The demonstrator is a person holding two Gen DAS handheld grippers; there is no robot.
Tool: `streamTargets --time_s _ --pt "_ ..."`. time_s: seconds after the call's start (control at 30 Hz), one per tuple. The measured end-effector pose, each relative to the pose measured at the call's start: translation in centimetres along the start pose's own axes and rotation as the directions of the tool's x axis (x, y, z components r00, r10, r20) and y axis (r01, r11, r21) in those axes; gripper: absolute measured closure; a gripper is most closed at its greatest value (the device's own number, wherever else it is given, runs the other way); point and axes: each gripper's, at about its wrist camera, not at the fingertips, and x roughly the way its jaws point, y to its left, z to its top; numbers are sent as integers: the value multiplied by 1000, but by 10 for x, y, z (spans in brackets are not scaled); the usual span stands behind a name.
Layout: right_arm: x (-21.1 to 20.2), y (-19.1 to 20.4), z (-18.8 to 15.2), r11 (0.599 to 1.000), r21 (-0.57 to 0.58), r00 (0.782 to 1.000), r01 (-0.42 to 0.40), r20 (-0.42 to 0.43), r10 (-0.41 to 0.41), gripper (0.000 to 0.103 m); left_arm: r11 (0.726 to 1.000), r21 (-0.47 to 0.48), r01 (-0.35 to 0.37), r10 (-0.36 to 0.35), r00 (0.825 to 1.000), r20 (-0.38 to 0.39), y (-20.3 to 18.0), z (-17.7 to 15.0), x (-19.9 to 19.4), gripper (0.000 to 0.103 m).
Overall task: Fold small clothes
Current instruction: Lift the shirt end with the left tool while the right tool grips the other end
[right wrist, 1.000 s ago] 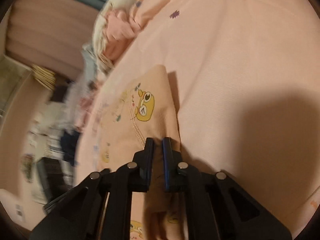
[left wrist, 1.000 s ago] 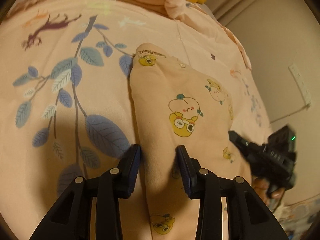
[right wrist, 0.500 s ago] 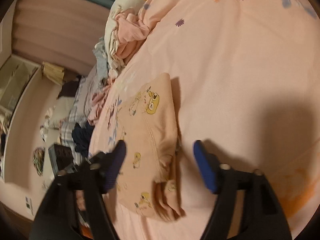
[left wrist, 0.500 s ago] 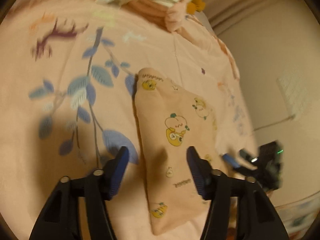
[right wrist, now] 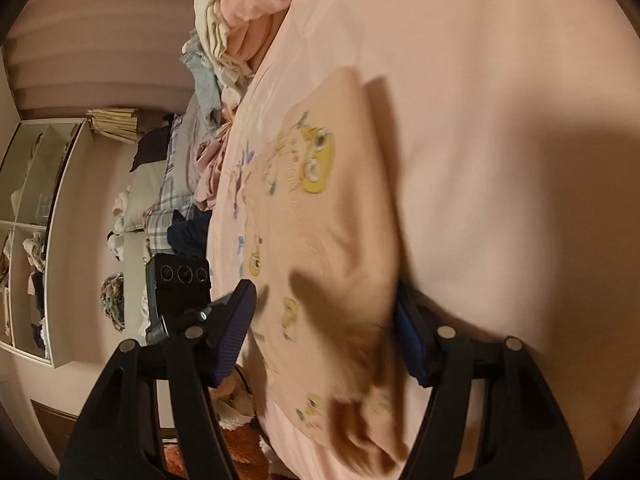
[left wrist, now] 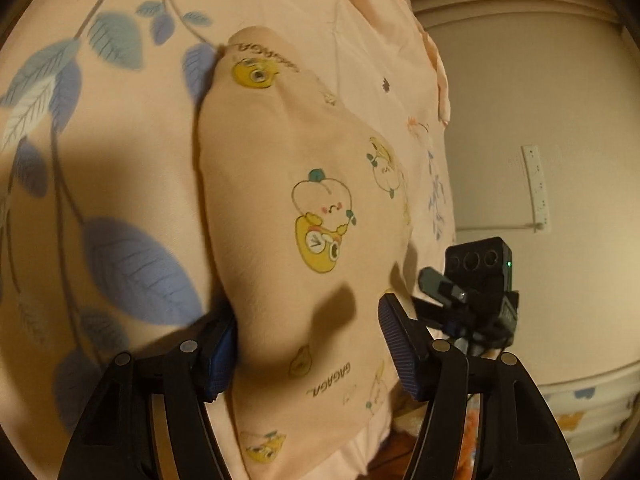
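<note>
The left gripper [left wrist: 308, 344] has its jaws spread apart, and they have just been opening; the near part of the folded garment [left wrist: 304, 208] lies between them, the left blue pad tucked at the garment's left edge, though whether it touches the cloth I cannot tell, while the other pad stands clear above its right side, so nothing is clamped. The right gripper [right wrist: 326, 330] also stands with jaws parted around the same garment [right wrist: 328, 248]; they sprang wide and have just eased in a little, the right pad sitting just beside the garment's thick folded edge and the left pad out past its other side, without pinching it. The garment is a small peach piece printed with yellow cartoon figures and small lettering, folded into a long narrow shape, and it lies flat on the bed near the bed's edge. Beneath the garment spreads the pink bedspread [left wrist: 132, 152], with large blue leaves printed to the garment's left in the left wrist view. In that view the right gripper [left wrist: 444, 292] appears just beyond the garment's right edge; in the right wrist view the left gripper [right wrist: 224, 312] shows just left of the garment. Farther from the garment, at the head of the bed, sits a heap of clothes [right wrist: 236, 12]. Off the bed, well away from the garment, are a white shelf unit [right wrist: 36, 216] and a pale wall [left wrist: 532, 100].
</note>
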Motion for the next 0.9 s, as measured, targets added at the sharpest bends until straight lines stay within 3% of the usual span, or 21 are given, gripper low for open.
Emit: streamTargets --time_s 0.13,0.27,0.43,0.6,0.77,0.9 --pt "9 1 -2 999 -36 999 31 19 -30 62 999 35 -29 28 999 24 -4 -2 5 50" --pt "14 -8 0 1000 -11 999 21 39 -21 79 989 85 -125 122 992 44 -9 -3 11 60" --pt "17 -3 -6 992 -102 994 70 92 -60 83 966 138 -217 202 973 110 -14 -14 12 63" --pt "20 0 -6 987 -131 991 94 109 -80 83 959 147 -242 222 965 141 -14 -13 16 65" --pt "20 0 -8 984 -153 989 90 134 -69 83 929 193 -317 280 940 195 -25 -19 22 65" --pt "20 -1 -8 983 -160 988 86 143 -63 83 924 201 -325 281 934 220 -25 -21 22 64"
